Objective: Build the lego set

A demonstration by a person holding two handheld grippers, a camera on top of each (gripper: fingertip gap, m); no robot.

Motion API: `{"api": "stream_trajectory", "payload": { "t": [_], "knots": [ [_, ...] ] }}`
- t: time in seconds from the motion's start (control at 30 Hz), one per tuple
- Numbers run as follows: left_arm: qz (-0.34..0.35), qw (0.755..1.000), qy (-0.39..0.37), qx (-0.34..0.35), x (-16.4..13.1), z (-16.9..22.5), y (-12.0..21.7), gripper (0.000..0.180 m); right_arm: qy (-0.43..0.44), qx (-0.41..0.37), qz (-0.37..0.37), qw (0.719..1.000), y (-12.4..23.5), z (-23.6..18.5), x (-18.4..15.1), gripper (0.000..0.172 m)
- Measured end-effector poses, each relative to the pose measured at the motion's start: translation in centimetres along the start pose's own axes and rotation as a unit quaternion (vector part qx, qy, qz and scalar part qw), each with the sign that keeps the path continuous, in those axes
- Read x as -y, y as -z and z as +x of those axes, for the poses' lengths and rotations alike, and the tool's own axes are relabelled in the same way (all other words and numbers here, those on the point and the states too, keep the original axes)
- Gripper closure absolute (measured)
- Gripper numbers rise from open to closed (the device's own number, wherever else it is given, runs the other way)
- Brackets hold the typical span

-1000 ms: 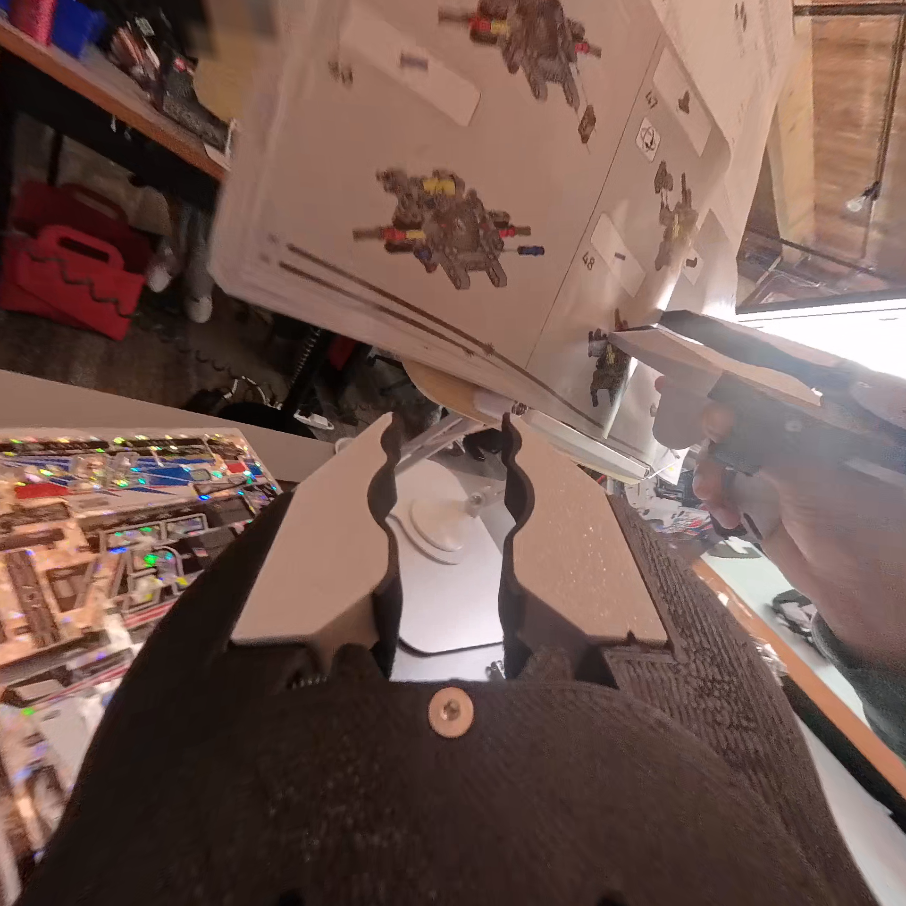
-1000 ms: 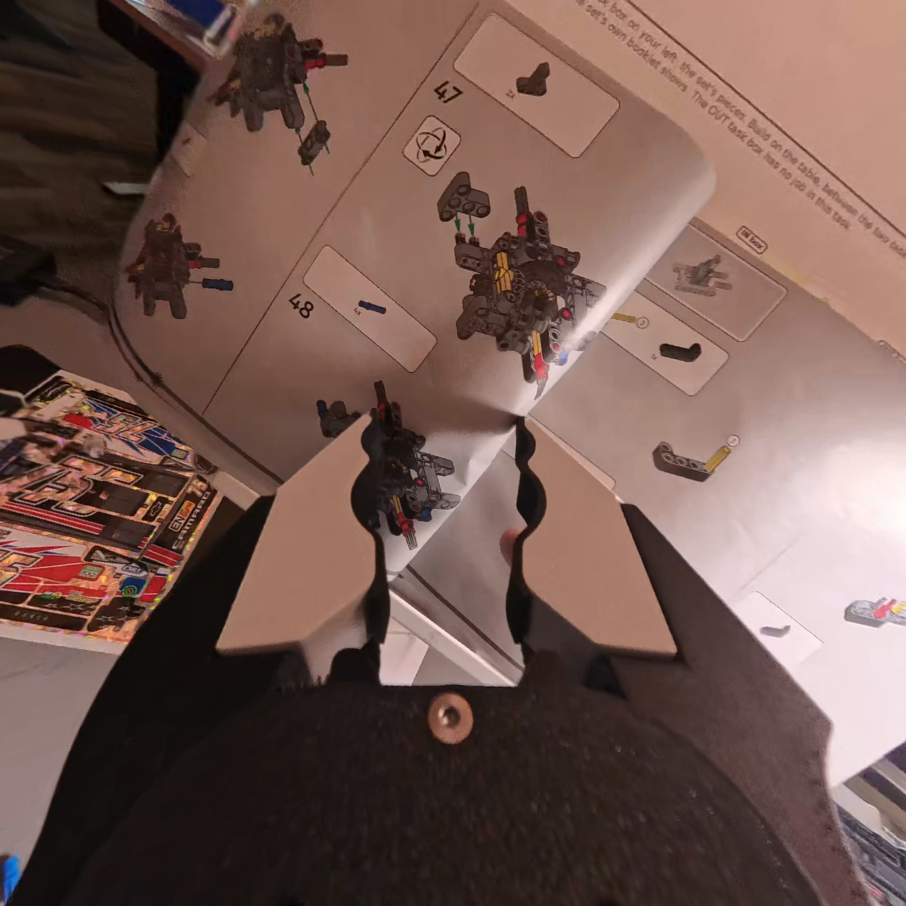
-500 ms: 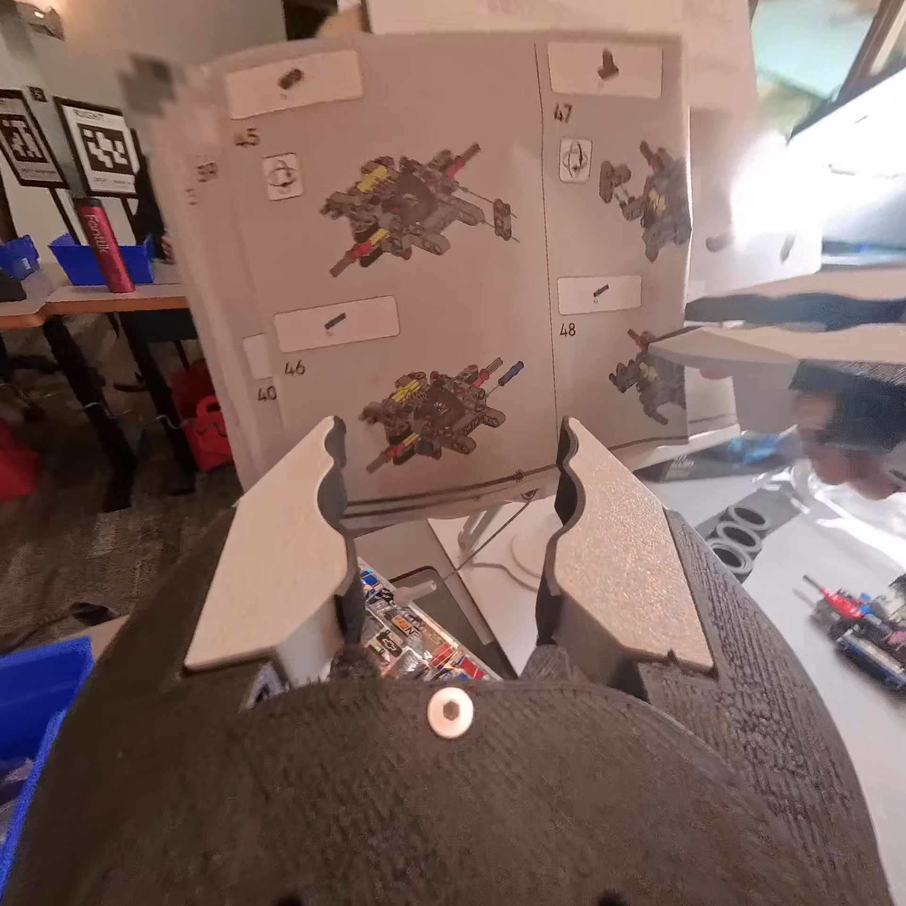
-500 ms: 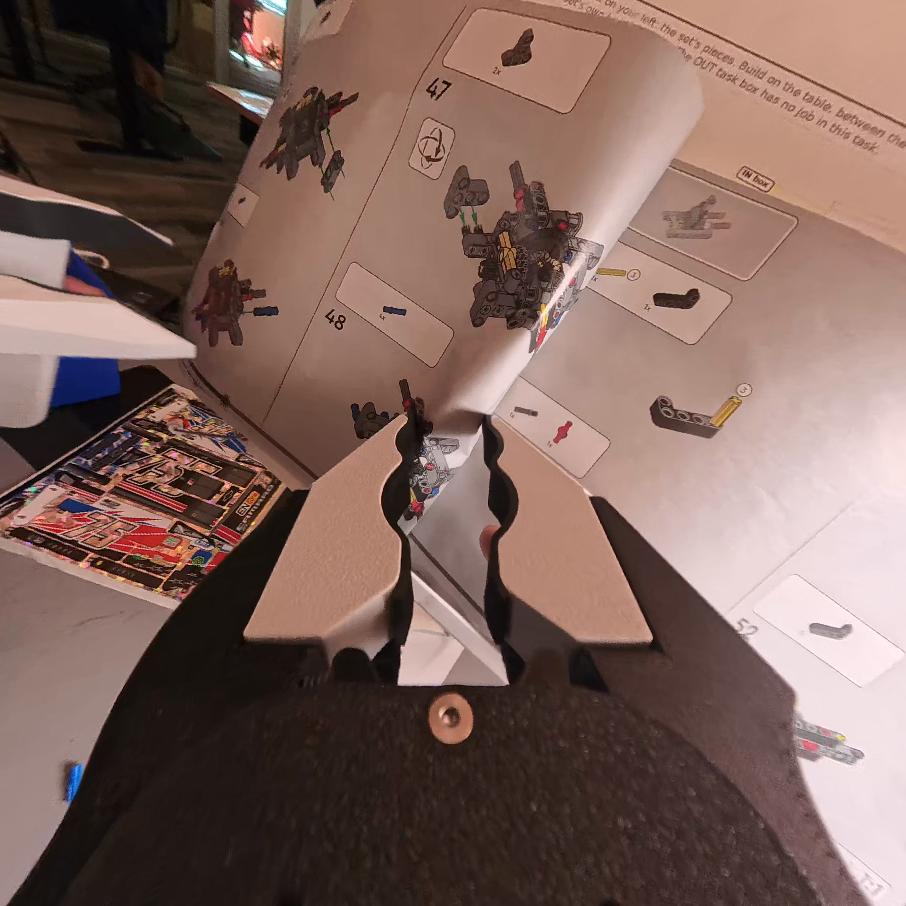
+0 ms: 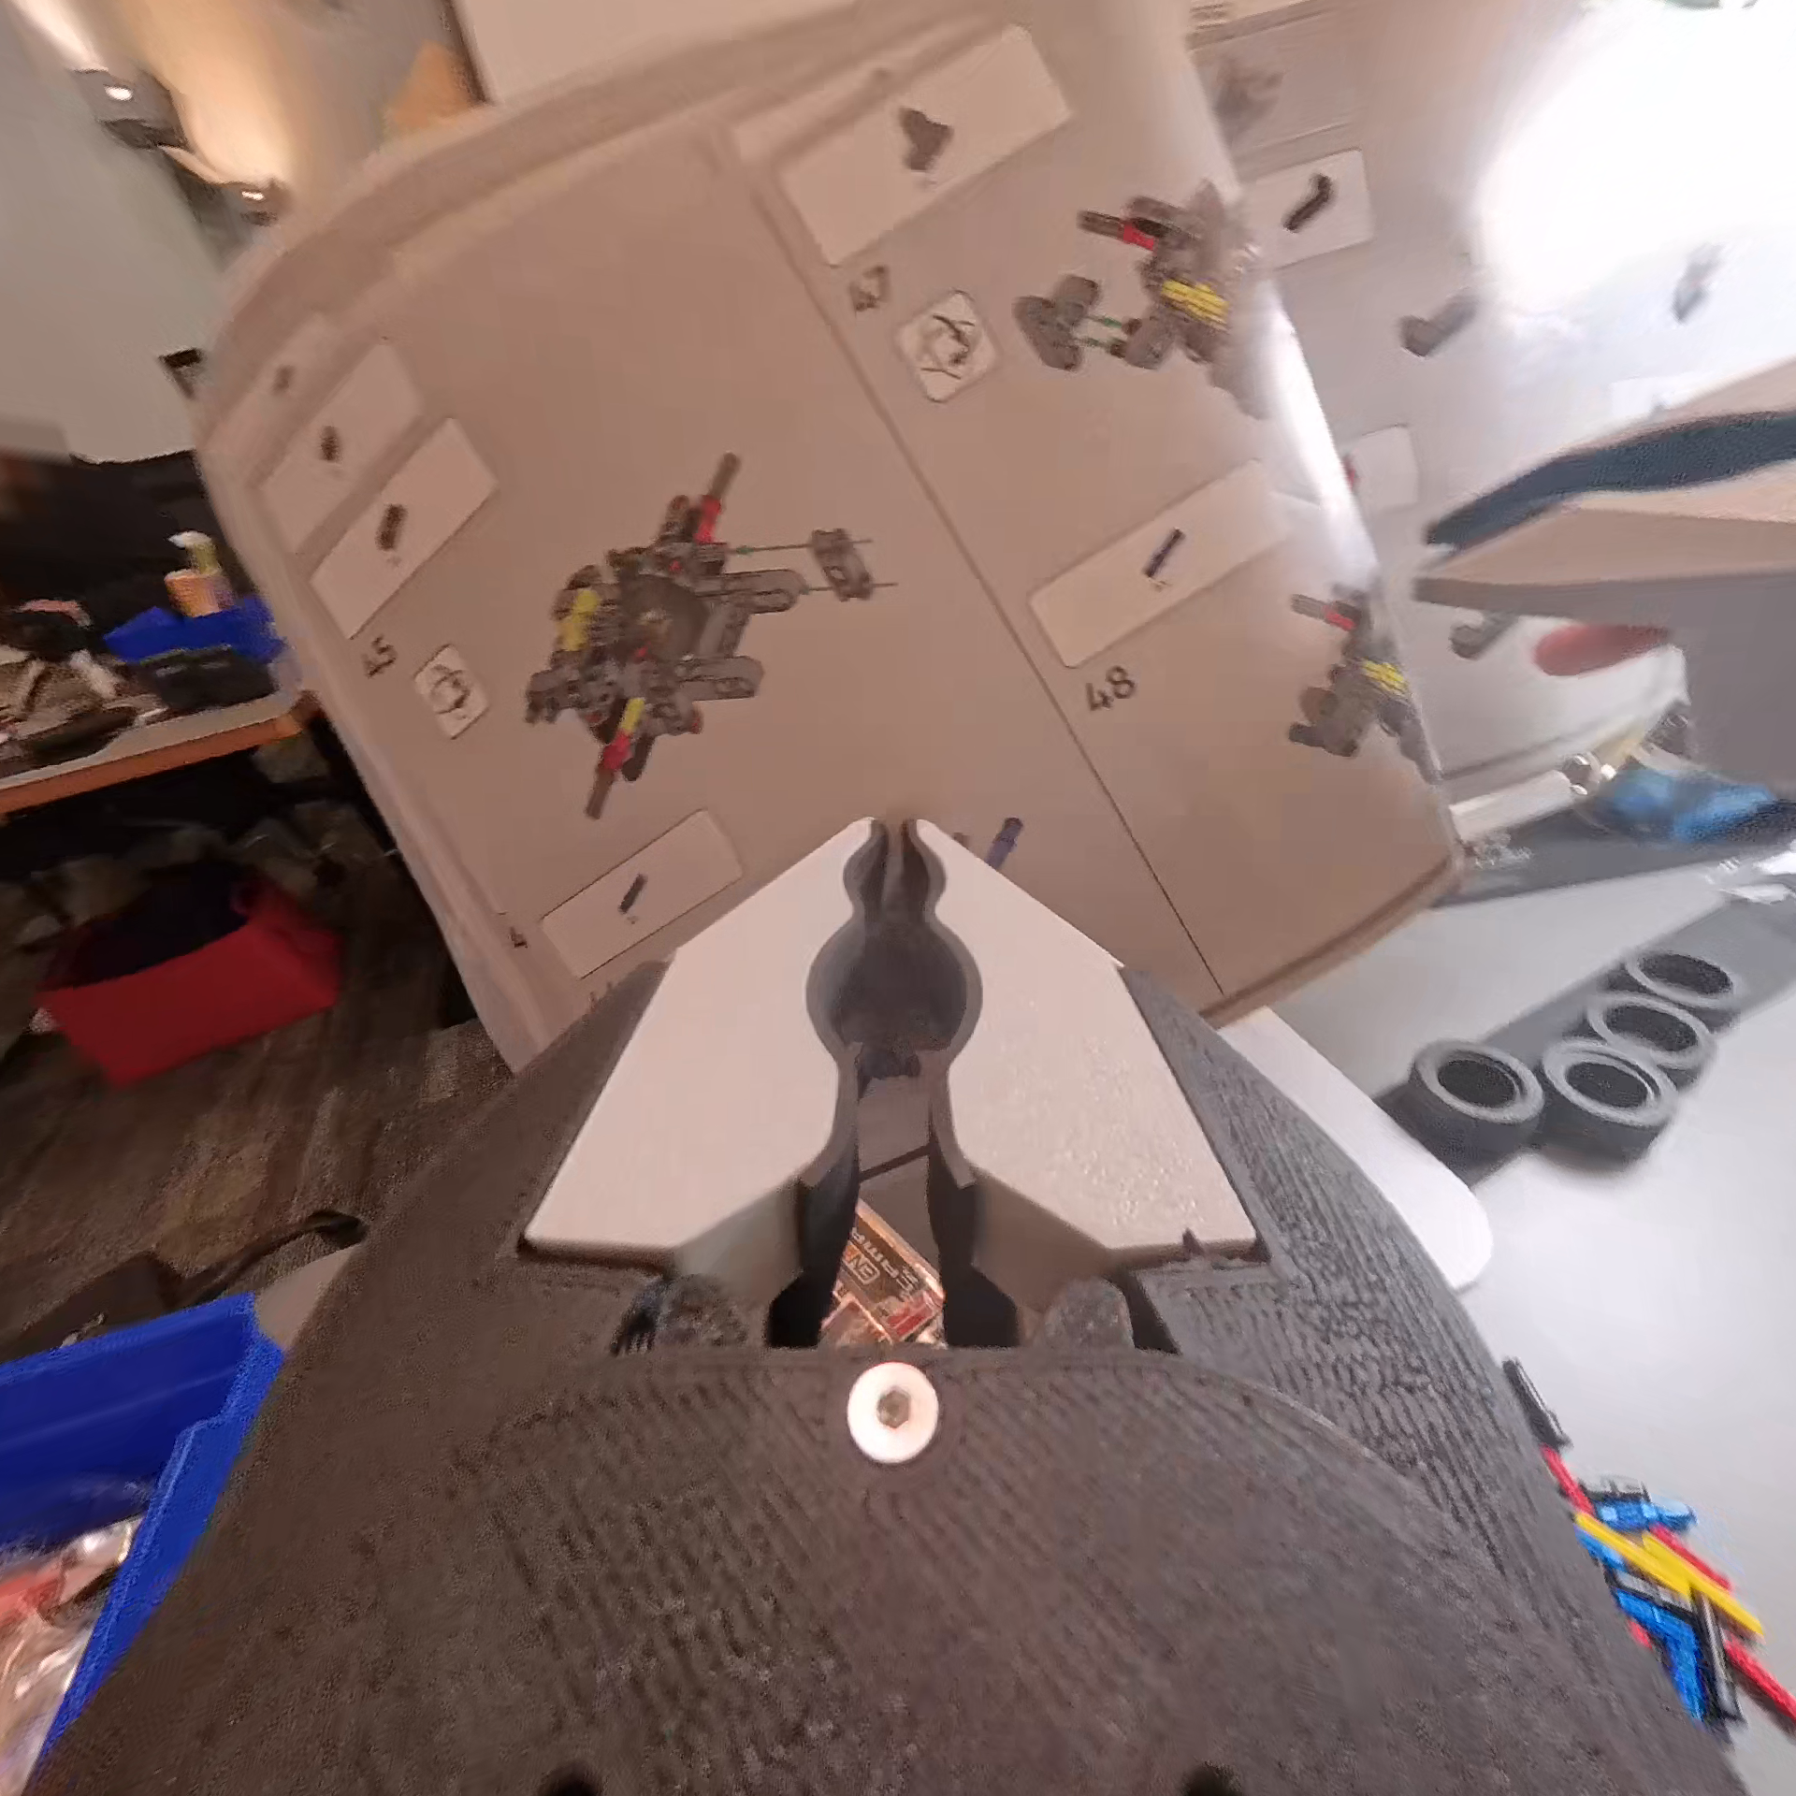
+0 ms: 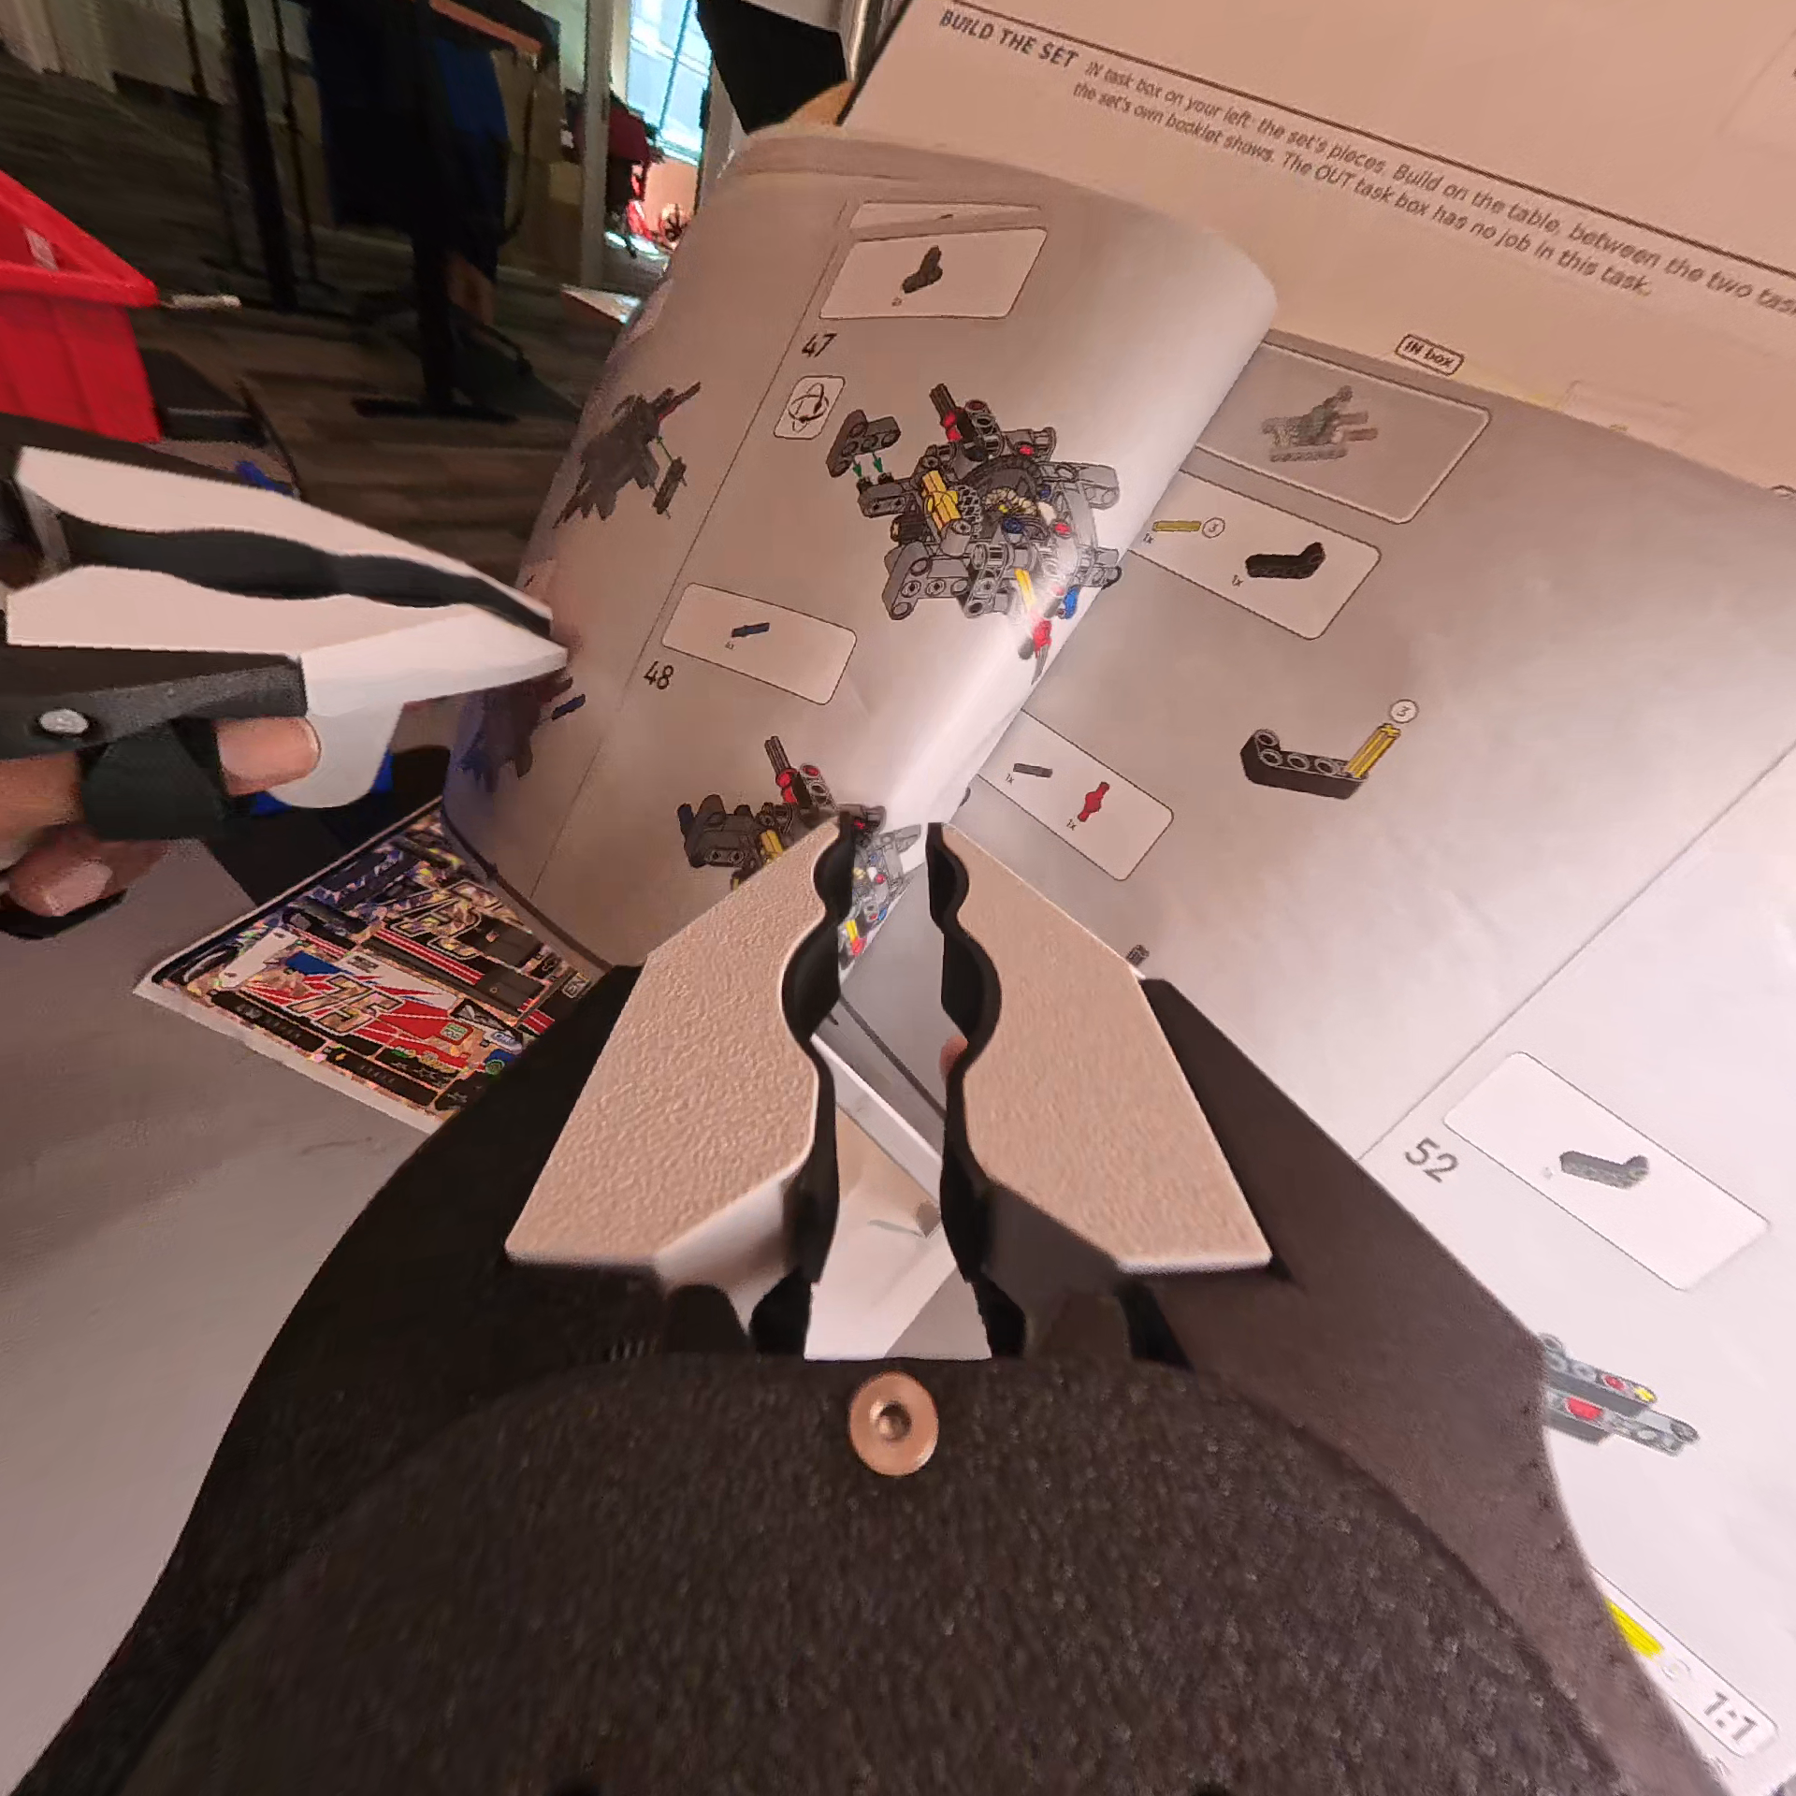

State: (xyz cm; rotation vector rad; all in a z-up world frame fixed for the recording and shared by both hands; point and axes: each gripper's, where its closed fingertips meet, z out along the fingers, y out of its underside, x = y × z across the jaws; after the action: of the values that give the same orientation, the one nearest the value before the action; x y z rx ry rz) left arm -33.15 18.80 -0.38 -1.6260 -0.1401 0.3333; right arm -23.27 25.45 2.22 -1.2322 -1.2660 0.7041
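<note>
booklet (image 5: 739,408) motion-blurred, blue bin (image 5: 87,1438) cut off

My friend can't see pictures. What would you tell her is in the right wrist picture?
A curled page of a grey toy-brick instruction booklet stands between the slightly parted fingers of the right gripper. The left gripper, shut, touches the page's left side, above a shiny, colourful sticker sheet on the table.

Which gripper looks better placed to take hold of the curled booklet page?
Probably the right gripper: the curled grey instruction-booklet page runs between its parted fingers. The left gripper has shut fingers, tips at the page's face.
</note>
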Motion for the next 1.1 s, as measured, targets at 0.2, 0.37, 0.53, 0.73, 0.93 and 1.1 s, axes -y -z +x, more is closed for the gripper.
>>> {"api": "stream_trajectory", "payload": {
  "t": [0.2, 0.37, 0.53, 0.73, 0.93, 1.1],
  "knots": [
    [-0.032, 0.991, 0.123, -0.042, -1.2, 0.4, -1.2, 0.084, 0.008, -0.010, -0.017, 1.000, 0.2, -0.4, -0.6, 0.164],
    [-0.033, 0.997, 0.063, -0.020, -1.4, 0.4, -1.3, 0.129, 0.008, 0.002, -0.017, 1.000, 0.8, -1.4, -0.7, 0.154],
    [-0.040, 0.996, 0.072, -0.020, -1.6, 0.1, -1.7, 0.169, 0.028, 0.016, -0.016, 0.999, 1.7, -2.2, -1.7, 0.145],
    [-0.056, 0.996, 0.058, -0.026, -1.8, -0.2, -2.2, 0.180, 0.054, 0.006, -0.018, 0.998, 3.0, -1.8, -2.7, 0.139],
    [-0.055, 0.997, 0.056, -0.025, -1.8, -0.2, -2.4, 0.180, 0.035, -0.027, -0.062, 0.997, 0.7, -2.4, -2.3, 0.102],
    [-0.068, 0.995, 0.034, -0.066, -1.5, 0.1, -1.8, 0.177, 0.072, -0.087, -0.085, 0.990, -1.2, -2.0, -2.5, 0.118]
  ]
}}
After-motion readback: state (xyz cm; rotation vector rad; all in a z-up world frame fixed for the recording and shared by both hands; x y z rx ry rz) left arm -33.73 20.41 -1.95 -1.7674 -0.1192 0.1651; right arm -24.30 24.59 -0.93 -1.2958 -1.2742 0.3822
